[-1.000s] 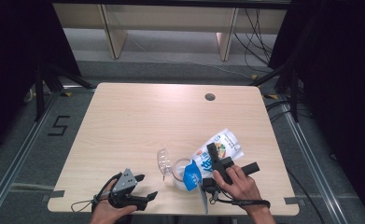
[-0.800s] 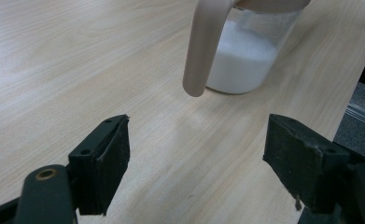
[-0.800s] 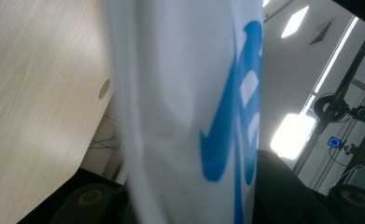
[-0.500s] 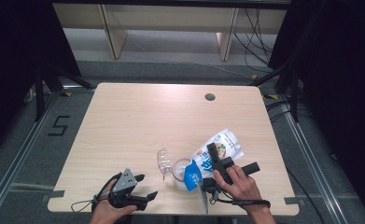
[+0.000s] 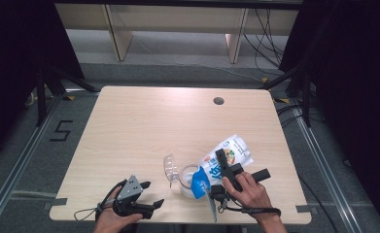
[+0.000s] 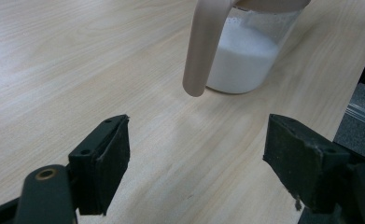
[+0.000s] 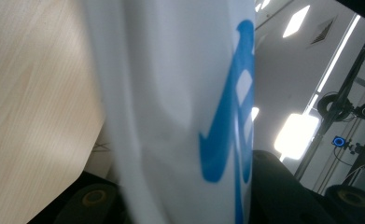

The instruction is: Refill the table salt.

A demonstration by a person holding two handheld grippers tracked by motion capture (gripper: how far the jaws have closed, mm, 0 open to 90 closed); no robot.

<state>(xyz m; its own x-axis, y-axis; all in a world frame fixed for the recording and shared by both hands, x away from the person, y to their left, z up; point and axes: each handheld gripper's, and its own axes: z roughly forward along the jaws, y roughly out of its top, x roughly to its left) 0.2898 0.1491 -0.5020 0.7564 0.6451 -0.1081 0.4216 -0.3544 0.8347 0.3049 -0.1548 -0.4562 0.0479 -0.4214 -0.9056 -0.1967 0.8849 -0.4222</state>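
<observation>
**Pouring powder into the jar**

Nothing has shifted since the earlier frame: the white-and-blue plastic pouch (image 5: 212,167) stays tipped over the clear glass jar (image 5: 187,178) near the table's front edge. The right gripper (image 5: 221,167) clenches it; the left gripper (image 5: 148,194) rests released. Keep the spout over the rim

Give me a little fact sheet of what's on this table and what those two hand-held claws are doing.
Surface: light wooden table
Container: clear jar partly filled with white powder, a beige scoop handle hanging over its rim
Bag: white and blue pouch, tilted with its lower end at the jar
Right gripper: clamped on the pouch
Left gripper: jaws open, holding nothing, near the table's front edge, pointing toward the jar
Other item: clear plastic lid lying left of the jar
</observation>
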